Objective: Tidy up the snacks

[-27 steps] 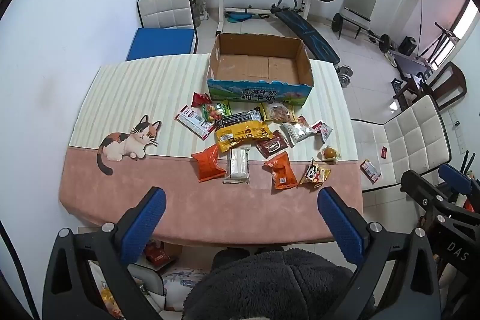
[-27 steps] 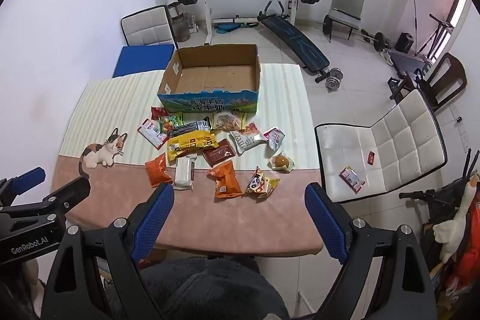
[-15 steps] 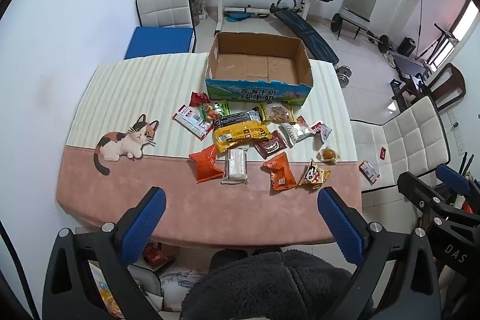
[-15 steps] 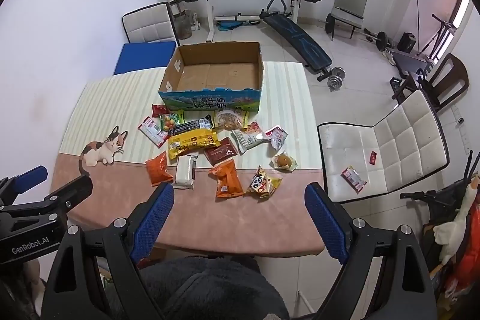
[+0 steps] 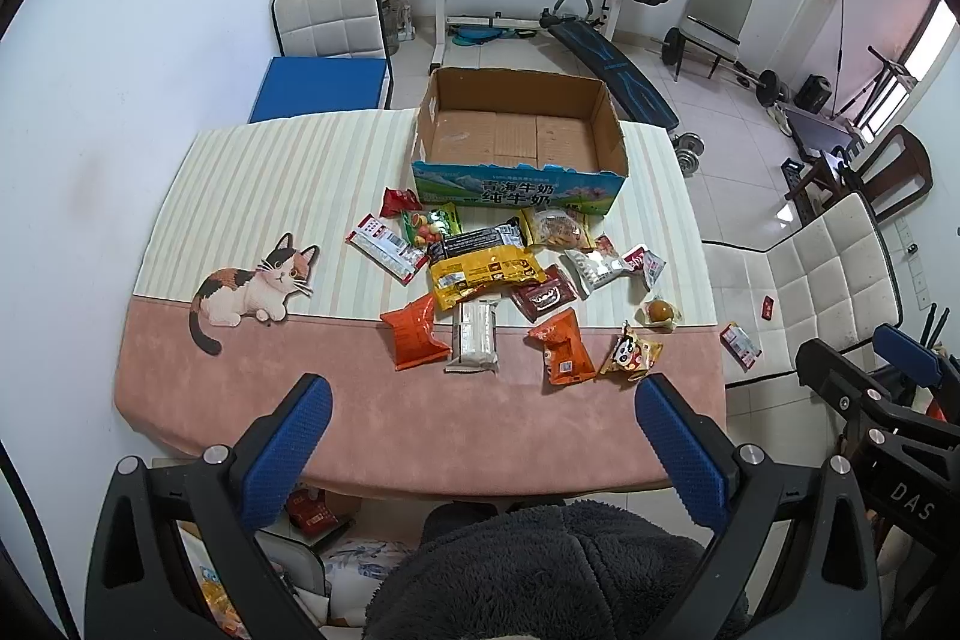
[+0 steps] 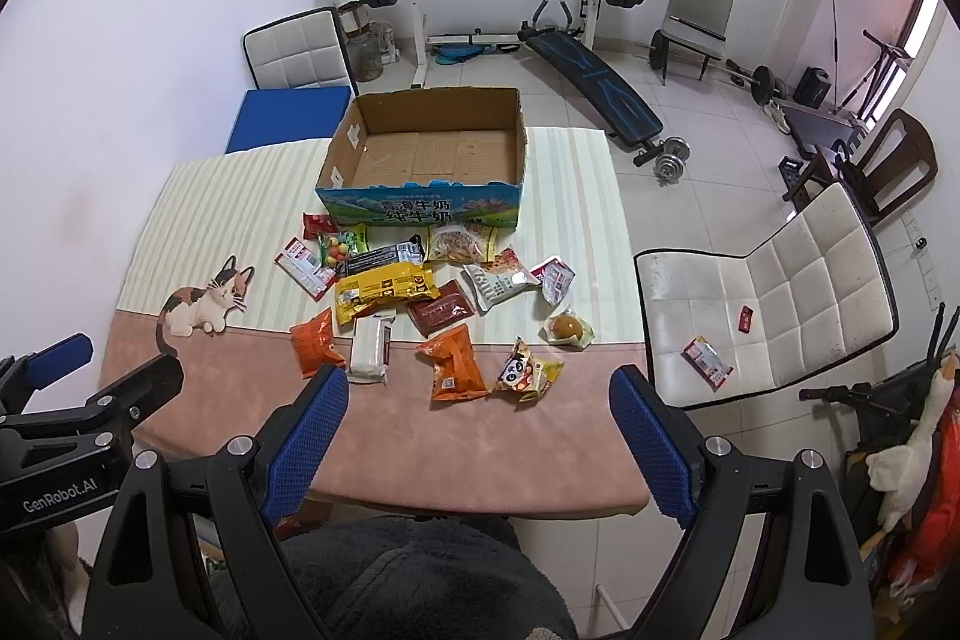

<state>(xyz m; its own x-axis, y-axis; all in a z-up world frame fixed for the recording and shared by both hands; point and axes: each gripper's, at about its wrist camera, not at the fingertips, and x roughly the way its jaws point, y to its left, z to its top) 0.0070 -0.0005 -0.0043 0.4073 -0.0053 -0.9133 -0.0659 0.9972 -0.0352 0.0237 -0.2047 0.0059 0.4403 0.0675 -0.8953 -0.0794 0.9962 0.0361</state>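
Both the left gripper (image 5: 480, 421) and the right gripper (image 6: 477, 400) hang above the surface's near edge, fingers wide and empty, likely surveying before a first pick. The snacks (image 5: 480, 274) lie scattered mid-surface, just in front of the empty cardboard box (image 5: 519, 136) at the far edge, its blue panel printed "青海牛奶 纯牛奶". The left gripper's body reads "GenRobot.AI".

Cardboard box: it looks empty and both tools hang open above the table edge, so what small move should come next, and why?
Probably lower the right tool onto the nearest orange packet. The cardboard box holds nothing, every snack lies loose on the table, both tools are open and empty, and that packet lies clear of the pile, closest to the edge.
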